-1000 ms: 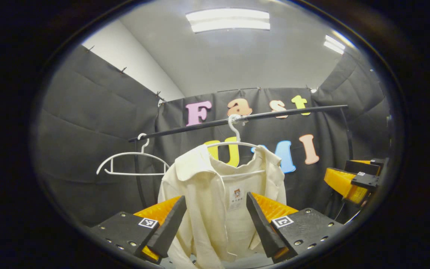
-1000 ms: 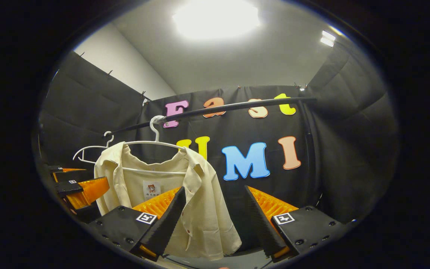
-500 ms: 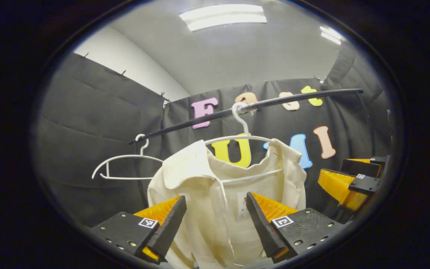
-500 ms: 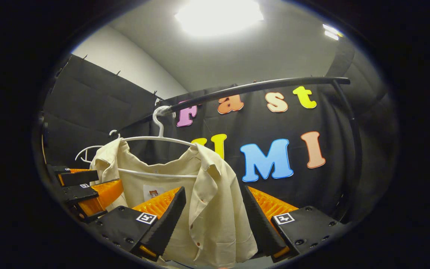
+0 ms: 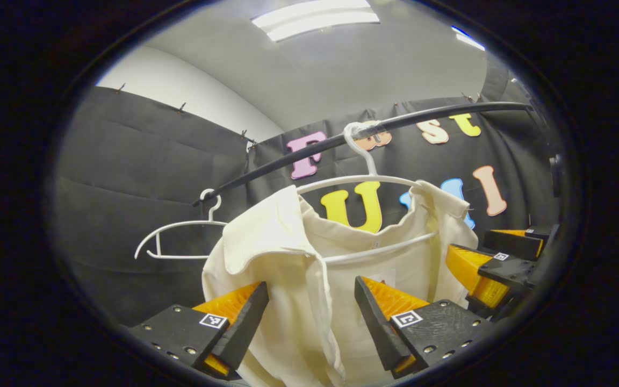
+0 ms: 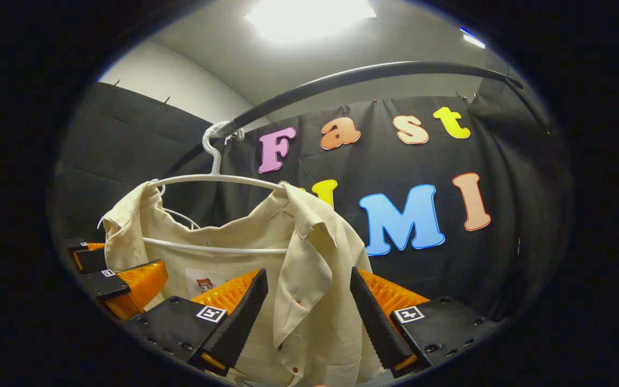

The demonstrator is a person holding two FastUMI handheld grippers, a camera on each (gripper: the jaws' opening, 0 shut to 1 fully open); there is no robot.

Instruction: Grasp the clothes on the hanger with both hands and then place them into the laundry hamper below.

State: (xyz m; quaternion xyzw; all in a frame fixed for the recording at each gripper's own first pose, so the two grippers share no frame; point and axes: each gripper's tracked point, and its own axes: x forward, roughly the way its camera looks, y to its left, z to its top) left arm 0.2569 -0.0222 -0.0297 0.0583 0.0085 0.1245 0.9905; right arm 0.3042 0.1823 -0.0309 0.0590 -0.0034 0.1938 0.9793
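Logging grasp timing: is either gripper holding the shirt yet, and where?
Nothing is held. Left gripper and right gripper are both open, each straddling a front edge of the cream shirt on its white hanger.

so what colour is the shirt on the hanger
Cream, a pale off-white shirt on a white hanger; it shows best in the right gripper view.

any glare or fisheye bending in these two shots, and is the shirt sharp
Right gripper view: the ceiling light is blown out to a white blob, and the black rail bows into an arc. Left gripper view: the ceiling light keeps its panel lines, the rail curves less. The cream shirt looks sharp in both views.
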